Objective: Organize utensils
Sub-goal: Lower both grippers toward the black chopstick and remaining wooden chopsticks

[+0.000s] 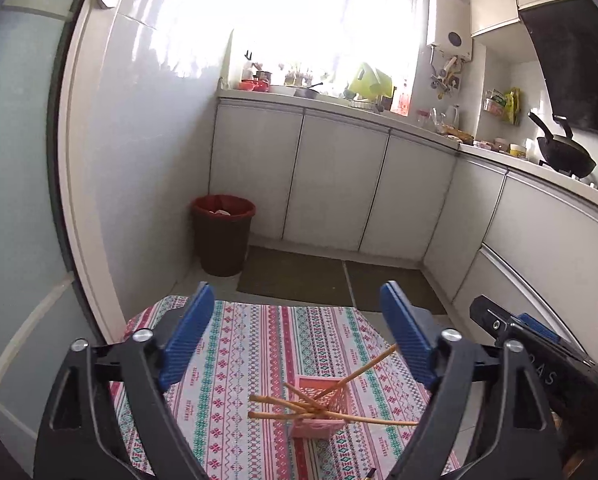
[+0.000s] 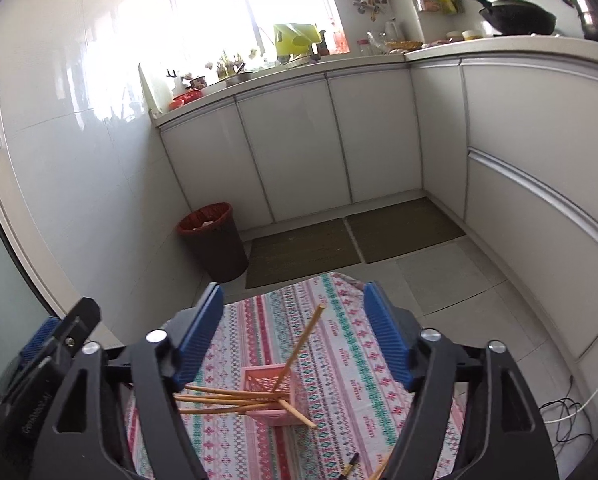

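A small pink crate-style holder (image 1: 314,428) (image 2: 283,414) stands on a patterned tablecloth (image 1: 255,344) (image 2: 339,360). Several wooden chopsticks (image 1: 287,402) (image 2: 227,398) stick out of it at splayed angles. My left gripper (image 1: 299,328) is open and empty, held above and behind the holder. My right gripper (image 2: 295,320) is open and empty, also above the holder. The right gripper's body (image 1: 539,360) shows at the right of the left wrist view. The left gripper's body (image 2: 39,364) shows at the left of the right wrist view. A dark-tipped utensil (image 2: 350,468) lies at the cloth's near edge.
A dark bin with a red liner (image 1: 222,236) (image 2: 215,240) stands on the floor by the wall. White cabinets (image 1: 339,184) (image 2: 299,144) run along the back and right. Brown floor mats (image 1: 299,276) (image 2: 355,240) lie beyond the table. A cable (image 2: 567,420) lies on the floor at right.
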Tool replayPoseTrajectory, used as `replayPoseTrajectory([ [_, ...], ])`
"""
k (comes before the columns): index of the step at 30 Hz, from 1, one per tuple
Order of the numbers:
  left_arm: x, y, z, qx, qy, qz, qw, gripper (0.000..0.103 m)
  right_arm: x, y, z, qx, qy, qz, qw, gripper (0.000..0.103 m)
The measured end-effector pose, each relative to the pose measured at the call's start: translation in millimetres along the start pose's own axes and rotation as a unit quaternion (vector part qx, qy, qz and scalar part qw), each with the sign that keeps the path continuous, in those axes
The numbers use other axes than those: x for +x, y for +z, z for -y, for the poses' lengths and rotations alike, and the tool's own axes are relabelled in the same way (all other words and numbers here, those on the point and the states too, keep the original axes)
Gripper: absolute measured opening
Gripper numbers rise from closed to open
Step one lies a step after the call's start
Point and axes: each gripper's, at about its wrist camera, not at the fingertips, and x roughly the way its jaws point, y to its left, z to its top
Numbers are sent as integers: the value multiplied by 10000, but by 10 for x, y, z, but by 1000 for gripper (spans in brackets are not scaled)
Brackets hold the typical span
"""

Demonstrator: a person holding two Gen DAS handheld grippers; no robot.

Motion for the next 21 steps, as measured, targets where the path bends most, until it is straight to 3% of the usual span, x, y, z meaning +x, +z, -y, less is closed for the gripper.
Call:
replayPoseTrajectory([
  [4,-56,-114,36,294,100,-60,9995,91,-90,-114,98,-162,-347,118,9992,88],
  [10,-91,-371,33,632,178,-323,9973,96,-196,-278,427,-160,-836,142,9963,96],
  [12,-52,-502,36,770,110,-569,9953,96,-203,-377,564,-250,-1096,81,9936,96],
  [17,226,-876,120,807,-551,-1713,9804,96,-129,-680,915,-303,-1403,-588,9879,96],
  [21,506,-1185,336,1077,-816,-2540,9577,96,-56,-900,1241,246,-1372,-1317,9814,96],
])
